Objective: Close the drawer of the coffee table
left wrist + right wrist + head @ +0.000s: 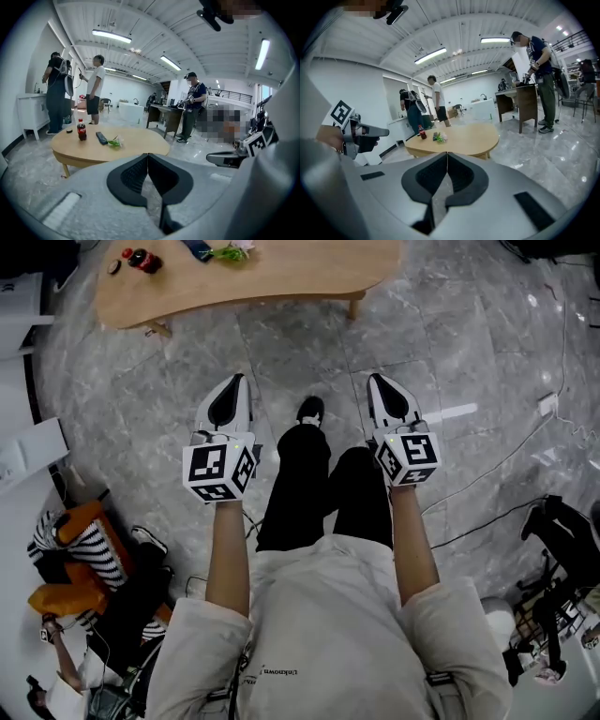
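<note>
Left gripper (pixel 240 380): held in front of the person's body, pointing to 12 o'clock in the head view; the jaws are together, their dark pads meet, and there is nothing between them.
Right gripper (pixel 376 379): held beside the left one at the same height, also pointing to 12 o'clock; the jaws are together and hold nothing.
Marker cubes: one sits on the back end of each gripper, just above the wrist.
Desk (pixel 281 277): a low wooden one with a rounded top, at 12 o'clock from the person and well apart from both grippers; it stands on the grey marble floor (pixel 469 352).
Drawer: no view shows it clearly, so I cannot tell whether it is open or closed.
On the desk: a cola bottle (pixel 81 130) stands upright near the 9 o'clock end; a dark remote control (pixel 101 138) lies beside it, and a small green packet (pixel 113 142) lies just beside the remote.
Person: stands in black trousers, one black shoe (pixel 310 410) forward between the two grippers.
Background: several people (pixel 97 89) stand behind the desk.
</note>
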The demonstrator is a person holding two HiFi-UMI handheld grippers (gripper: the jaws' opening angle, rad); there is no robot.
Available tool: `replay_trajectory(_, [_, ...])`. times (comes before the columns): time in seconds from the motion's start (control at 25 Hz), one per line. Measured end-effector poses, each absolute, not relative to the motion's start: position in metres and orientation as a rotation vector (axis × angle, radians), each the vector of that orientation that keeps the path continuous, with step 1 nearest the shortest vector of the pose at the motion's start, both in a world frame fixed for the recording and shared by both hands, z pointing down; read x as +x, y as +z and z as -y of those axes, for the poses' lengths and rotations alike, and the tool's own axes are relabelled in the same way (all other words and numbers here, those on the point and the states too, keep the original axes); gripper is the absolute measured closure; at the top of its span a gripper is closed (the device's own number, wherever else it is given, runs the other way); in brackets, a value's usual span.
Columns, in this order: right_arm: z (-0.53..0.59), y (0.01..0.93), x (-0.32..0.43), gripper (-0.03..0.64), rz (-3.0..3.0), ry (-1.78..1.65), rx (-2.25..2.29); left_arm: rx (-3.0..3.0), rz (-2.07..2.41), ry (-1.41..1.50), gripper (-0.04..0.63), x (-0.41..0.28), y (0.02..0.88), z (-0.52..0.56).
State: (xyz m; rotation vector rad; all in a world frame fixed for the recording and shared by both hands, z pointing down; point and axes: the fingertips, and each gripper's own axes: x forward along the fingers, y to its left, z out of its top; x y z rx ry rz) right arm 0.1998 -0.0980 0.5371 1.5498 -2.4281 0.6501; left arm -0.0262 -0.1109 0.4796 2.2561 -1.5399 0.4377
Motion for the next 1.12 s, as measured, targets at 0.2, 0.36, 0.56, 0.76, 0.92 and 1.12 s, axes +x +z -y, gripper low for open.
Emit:
replay_trajectory(0.2, [0.084, 0.484, 0.205, 0.600, 2.441, 0.647, 1.578, 2.258, 1.556, 0.447, 0.584, -0.031, 0.435, 0.094])
replay_trajectory(0.36, [0.080, 0.449, 0.213, 0.600, 2.433, 0.676, 1.637, 2.287, 1.538, 0.460, 0.584, -0.026, 0.395, 0.088])
replay_trajectory(0.56, [0.091, 0.393, 0.206, 0.600, 2.405, 0.688, 1.643, 2.303, 1.490, 0.461, 0.584, -0.022, 0.337, 0.105])
replay_trajectory(0.76, [0.101, 0.344, 0.196, 0.600, 2.373, 0.681, 1.588, 2.318, 1.461, 0.439, 0.584, -0.016, 0.278, 0.123])
replay_trajectory(0.92, [0.096, 0.319, 0.197, 0.600, 2.377, 0.670, 1.529, 2.315, 1.469, 0.428, 0.584, -0.005, 0.247, 0.122])
replay_trajectory(1.12, [0.086, 0.295, 0.219, 0.600, 2.393, 0.675, 1.416, 2.239, 1.550, 0.406, 0.584, 0.012, 0.224, 0.107])
